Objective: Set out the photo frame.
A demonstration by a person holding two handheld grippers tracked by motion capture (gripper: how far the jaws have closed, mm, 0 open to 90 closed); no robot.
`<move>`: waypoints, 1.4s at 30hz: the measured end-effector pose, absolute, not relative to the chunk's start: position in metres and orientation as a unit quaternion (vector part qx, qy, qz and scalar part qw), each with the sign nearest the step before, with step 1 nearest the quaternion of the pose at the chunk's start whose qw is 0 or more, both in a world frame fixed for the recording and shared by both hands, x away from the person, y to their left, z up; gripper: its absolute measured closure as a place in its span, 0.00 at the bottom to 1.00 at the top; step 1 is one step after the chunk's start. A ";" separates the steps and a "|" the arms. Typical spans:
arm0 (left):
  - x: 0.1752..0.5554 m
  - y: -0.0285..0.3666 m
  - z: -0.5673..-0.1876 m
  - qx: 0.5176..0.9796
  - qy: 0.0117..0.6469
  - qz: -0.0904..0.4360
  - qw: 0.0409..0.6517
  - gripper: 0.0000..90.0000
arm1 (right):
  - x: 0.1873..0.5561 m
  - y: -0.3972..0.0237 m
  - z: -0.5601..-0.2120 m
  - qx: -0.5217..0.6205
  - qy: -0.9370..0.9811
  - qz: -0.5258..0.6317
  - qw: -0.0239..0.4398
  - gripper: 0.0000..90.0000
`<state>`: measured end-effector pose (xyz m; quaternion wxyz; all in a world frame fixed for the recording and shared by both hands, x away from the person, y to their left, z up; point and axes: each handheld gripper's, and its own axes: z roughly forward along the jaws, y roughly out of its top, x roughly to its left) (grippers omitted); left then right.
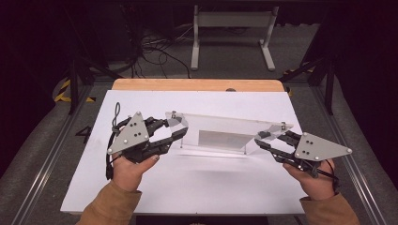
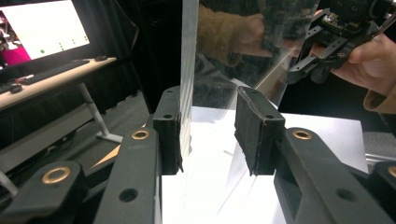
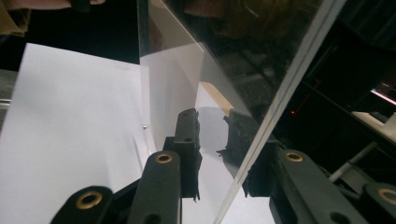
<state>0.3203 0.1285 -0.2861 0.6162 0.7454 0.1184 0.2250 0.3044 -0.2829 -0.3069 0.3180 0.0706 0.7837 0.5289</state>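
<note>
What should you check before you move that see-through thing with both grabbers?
1. Left gripper at the clear panel's left end: ok.
2. Right gripper at its right end: ok.
3. Panel edge between the left jaws: ok. One pad touches it, while the other pad shows a gap.
4. Firm squeeze on both ends: cannot tell.
5. White table in front of the panel free of other things: ok.
6. Panel fully off the table: cannot tell.
</note>
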 end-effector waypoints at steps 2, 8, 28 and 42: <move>0.319 0.129 -0.286 0.745 0.123 0.222 0.617 0.70 | 0.305 -0.283 -0.307 0.071 0.783 0.534 0.310 0.79; 0.318 0.133 -0.287 0.746 0.137 0.202 0.620 0.71 | 0.309 -0.282 -0.307 0.079 0.785 0.545 0.283 0.79; 0.324 0.147 -0.293 0.751 0.185 0.158 0.614 0.71 | 0.323 -0.274 -0.311 0.101 0.780 0.585 0.197 0.81; 0.338 0.146 -0.297 0.734 0.205 0.150 0.630 0.70 | 0.337 -0.274 -0.317 0.122 0.764 0.605 0.191 0.77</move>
